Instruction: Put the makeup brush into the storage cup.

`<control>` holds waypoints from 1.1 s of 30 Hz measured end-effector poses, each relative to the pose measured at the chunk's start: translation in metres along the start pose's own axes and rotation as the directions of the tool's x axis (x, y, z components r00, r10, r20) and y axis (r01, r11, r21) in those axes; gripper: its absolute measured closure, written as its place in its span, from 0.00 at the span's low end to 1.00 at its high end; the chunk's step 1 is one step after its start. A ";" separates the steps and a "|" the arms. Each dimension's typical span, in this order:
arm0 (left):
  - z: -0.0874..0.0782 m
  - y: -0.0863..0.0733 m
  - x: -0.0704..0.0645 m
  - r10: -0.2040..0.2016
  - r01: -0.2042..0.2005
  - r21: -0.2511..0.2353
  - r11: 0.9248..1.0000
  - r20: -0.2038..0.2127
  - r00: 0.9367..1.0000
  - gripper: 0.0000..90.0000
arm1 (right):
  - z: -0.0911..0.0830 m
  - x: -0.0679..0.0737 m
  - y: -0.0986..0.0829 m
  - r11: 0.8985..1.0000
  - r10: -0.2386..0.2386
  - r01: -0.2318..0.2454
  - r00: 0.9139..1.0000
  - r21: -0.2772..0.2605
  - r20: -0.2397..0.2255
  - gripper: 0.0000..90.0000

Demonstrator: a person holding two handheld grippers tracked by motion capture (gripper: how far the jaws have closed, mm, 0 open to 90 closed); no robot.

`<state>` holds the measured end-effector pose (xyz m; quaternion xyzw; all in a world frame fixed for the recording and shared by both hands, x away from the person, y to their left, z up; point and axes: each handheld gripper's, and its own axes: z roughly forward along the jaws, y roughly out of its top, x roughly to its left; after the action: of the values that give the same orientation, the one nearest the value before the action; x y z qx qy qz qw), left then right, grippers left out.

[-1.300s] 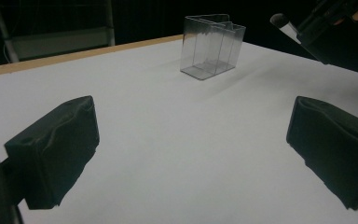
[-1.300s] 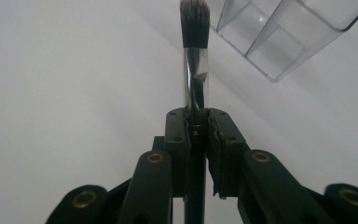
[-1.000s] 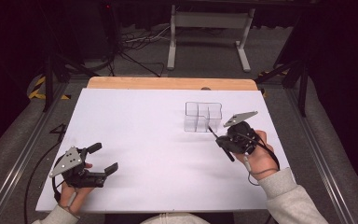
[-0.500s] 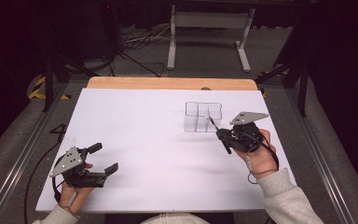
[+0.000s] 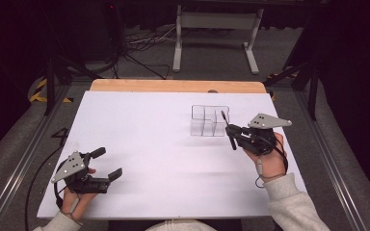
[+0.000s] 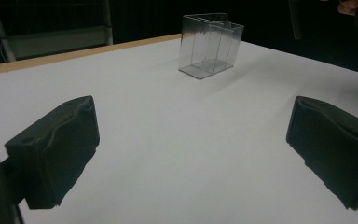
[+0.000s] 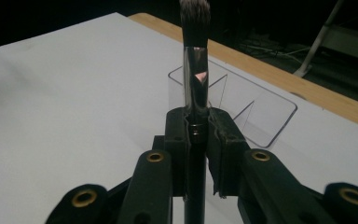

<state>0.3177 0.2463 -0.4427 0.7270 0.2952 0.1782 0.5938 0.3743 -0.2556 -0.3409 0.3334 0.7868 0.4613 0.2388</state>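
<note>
Black-handled makeup brush with chrome ferrule (image 7: pixel 195 70) clamped in right gripper (image 5: pixel 232 133), bristles up, just beside the clear plastic compartment organizer (image 5: pixel 209 120) on the white counter (image 5: pixel 149 130). Left gripper (image 5: pixel 103 163) released, jaws wide, well apart from organizer, low over counter.

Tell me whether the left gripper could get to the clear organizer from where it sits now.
Probably yes. The left gripper, jaws open and holding nothing, has only bare white table between it and the clear organizer. The right gripper with its brush hovers beside the organizer.
</note>
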 end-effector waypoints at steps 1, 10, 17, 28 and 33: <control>0.000 0.000 0.000 0.002 -0.002 -0.001 1.000 0.002 1.000 0.03 | 0.000 0.000 0.000 1.000 -0.002 0.002 1.000 -0.009 0.005 0.88; 0.000 0.000 0.000 0.001 -0.001 0.000 1.000 0.000 1.000 0.03 | 0.003 0.000 0.000 0.996 0.004 -0.001 1.000 -0.092 0.031 0.88; 0.000 0.000 0.000 0.000 0.000 -0.001 1.000 0.001 1.000 0.04 | 0.007 0.002 0.003 0.991 0.009 -0.002 0.998 -0.130 0.056 0.88; 0.000 0.000 0.000 0.000 0.000 0.000 1.000 0.004 1.000 0.04 | 0.016 0.001 0.008 0.981 0.034 -0.014 0.994 -0.194 0.101 0.88; 0.000 0.000 0.000 0.005 -0.005 -0.001 1.000 0.004 1.000 0.04 | 0.020 -0.005 0.011 0.978 0.058 -0.035 0.993 -0.207 0.106 0.88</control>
<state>0.3182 0.2462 -0.4432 0.7279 0.2921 0.1784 0.5942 0.3941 -0.2440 -0.3401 0.3505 0.7126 0.5260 0.3044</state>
